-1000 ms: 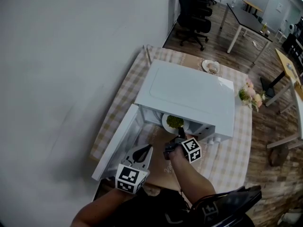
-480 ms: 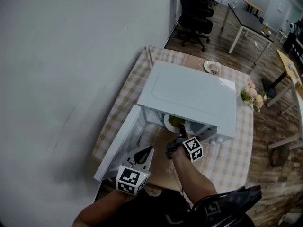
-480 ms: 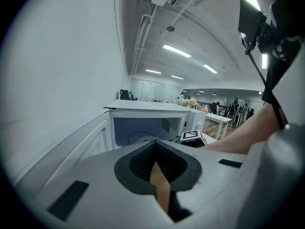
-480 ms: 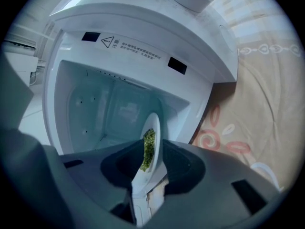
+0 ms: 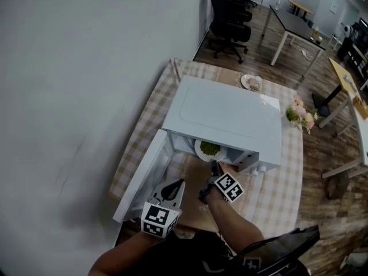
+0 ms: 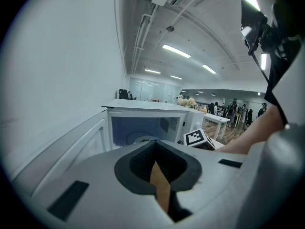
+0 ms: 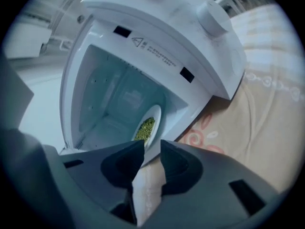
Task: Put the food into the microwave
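Observer: Jaws of the right gripper (image 7: 151, 147), state?

Recorder: Apart, and they have just been opening. The near rim of the white plate (image 7: 153, 120) sits at the gap between the tips, and the pads do not press on it. The plate lies on the floor of the microwave (image 5: 230, 117), just inside the mouth. Green food (image 5: 210, 149) is heaped on it.

Observer: Change against a second ago?

Recorder: Plate and food are in the same spot in the cavity. The right gripper's marker cube (image 5: 230, 187) now shows a turned face, so the wrist has rolled. The left gripper (image 5: 181, 181) has kept its place.

Observer: Poses?

Recorder: The right forearm reaches forward from the bottom of the head view, its gripper tilted slightly down at the microwave's mouth, over the brown mat (image 7: 224, 128). The left gripper is held low beside the open door (image 5: 141, 177) and aimed at the cavity. Its jaws are together with nothing between them.
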Available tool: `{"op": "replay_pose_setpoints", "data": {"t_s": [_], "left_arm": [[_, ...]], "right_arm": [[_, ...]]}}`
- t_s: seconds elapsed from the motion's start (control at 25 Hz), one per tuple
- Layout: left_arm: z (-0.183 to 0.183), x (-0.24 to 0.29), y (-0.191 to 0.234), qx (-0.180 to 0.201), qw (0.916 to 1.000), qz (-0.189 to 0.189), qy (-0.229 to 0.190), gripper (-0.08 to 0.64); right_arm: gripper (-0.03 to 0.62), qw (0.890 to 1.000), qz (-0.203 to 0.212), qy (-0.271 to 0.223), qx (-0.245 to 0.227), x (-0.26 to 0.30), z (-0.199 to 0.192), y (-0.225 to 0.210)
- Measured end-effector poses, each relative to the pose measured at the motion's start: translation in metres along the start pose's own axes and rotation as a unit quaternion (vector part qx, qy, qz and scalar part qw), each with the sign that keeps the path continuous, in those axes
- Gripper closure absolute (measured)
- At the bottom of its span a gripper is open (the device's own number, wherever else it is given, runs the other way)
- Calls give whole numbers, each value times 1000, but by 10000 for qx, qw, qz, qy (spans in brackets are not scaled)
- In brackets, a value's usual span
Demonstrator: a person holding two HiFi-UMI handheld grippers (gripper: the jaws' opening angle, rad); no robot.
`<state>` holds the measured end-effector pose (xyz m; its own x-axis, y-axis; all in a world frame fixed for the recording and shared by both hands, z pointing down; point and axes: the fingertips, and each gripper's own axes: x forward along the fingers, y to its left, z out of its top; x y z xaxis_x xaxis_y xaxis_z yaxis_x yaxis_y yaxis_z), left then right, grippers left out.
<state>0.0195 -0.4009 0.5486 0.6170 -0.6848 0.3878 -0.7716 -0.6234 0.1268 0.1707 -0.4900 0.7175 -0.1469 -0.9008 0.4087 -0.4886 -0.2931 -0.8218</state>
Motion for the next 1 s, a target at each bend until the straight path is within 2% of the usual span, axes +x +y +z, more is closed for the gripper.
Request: {"op": "replay_pose_setpoints", "data": {"t_s": [0.12, 0.2, 0.4, 0.56, 1.0], "left_arm": [[0, 0, 0, -3, 10000, -35, -4, 552], [1, -1, -1, 7, 10000, -55, -10, 552], [-1, -4, -1, 7, 10000, -42, -1, 552], [-7, -7, 7, -11, 9999, 107, 94, 552], [-8, -12, 10, -70, 9998, 186, 53, 552]], "right_arm": [[508, 9988, -115, 165, -452, -5, -7, -1], [558, 9971, -68, 216, -728, -6, -9, 2], [580, 9907, -94, 441, -1287, -1, -15, 8], [583, 9899, -133, 438, -1343, 7, -11, 11], [583, 9854, -185, 477, -1625, 29, 0, 17]]}}
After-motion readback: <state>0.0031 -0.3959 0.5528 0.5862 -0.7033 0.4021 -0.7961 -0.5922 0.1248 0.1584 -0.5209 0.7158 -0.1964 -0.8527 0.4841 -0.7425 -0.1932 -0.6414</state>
